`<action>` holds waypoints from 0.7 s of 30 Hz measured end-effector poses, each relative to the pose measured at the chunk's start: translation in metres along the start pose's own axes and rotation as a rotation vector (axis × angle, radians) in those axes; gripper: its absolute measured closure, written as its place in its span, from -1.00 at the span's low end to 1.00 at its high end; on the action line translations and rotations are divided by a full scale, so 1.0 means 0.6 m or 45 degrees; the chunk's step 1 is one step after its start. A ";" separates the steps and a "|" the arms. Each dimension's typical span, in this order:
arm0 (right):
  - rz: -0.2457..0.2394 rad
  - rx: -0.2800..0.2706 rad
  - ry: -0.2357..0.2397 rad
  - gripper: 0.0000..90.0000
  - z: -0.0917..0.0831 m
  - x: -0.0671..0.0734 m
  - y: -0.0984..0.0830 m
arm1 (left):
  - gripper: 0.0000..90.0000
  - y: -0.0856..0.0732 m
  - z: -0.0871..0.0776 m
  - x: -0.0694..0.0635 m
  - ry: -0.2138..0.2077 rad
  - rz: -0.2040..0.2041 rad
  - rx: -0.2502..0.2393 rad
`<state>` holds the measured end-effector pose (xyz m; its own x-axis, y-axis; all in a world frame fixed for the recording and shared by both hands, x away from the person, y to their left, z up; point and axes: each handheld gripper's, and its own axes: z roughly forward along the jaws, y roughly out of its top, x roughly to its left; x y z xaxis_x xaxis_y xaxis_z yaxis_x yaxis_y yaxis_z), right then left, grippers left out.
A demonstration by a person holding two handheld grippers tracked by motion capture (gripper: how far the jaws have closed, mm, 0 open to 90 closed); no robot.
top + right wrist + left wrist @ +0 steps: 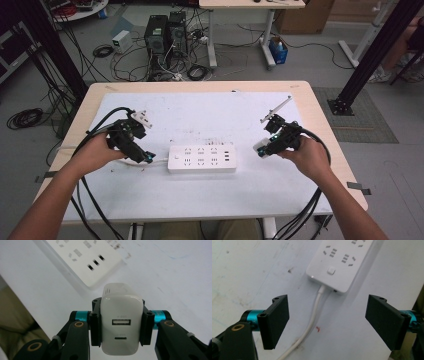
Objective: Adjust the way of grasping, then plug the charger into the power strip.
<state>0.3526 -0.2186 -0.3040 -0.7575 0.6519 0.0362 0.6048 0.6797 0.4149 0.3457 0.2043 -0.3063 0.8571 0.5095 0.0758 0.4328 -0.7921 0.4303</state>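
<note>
The white charger (pixel 122 326) is being squeezed by the right gripper (pixel 266 148) right of the power strip (pixel 202 158). The left gripper (pixel 327 320) is being held wide, so the strip could get pushed away.

Looking down on the worktop (pixel 320 95) now: a white power strip (pixel 202 159) lies flat near the middle, its white cord (pixel 159 161) running off its left end. The left tongs (pixel 148 158) sit just beside that end, right over the cord, the left hand (pixel 97 151) wrapped round the black body. Over on the other side, the right tongs (pixel 262 150) carry a small white charger (pixel 260 147), lifted clear of the strip's right end, with the right hand (pixel 310 157) behind them. Black cables trail off the near edge.
</note>
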 end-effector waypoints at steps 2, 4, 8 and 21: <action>-0.006 0.015 -0.035 0.38 -0.012 -0.005 -0.003 | -0.57 -0.010 -0.004 0.003 -0.007 -0.020 -0.018; 0.006 -0.002 -0.034 0.38 -0.023 -0.010 -0.007 | -0.57 -0.013 -0.006 0.004 -0.002 -0.021 -0.019; 0.028 -0.016 -0.034 0.38 -0.031 -0.015 -0.014 | -0.57 -0.022 -0.008 0.004 -0.001 -0.027 -0.010; 0.013 -0.013 -0.026 0.38 -0.024 -0.002 -0.012 | -0.57 -0.028 -0.015 0.005 -0.022 0.036 -0.007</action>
<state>0.3458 -0.2289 -0.2938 -0.7462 0.6654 0.0216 0.6097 0.6699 0.4238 0.3386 0.2223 -0.3051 0.8737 0.4810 0.0727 0.4067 -0.8042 0.4335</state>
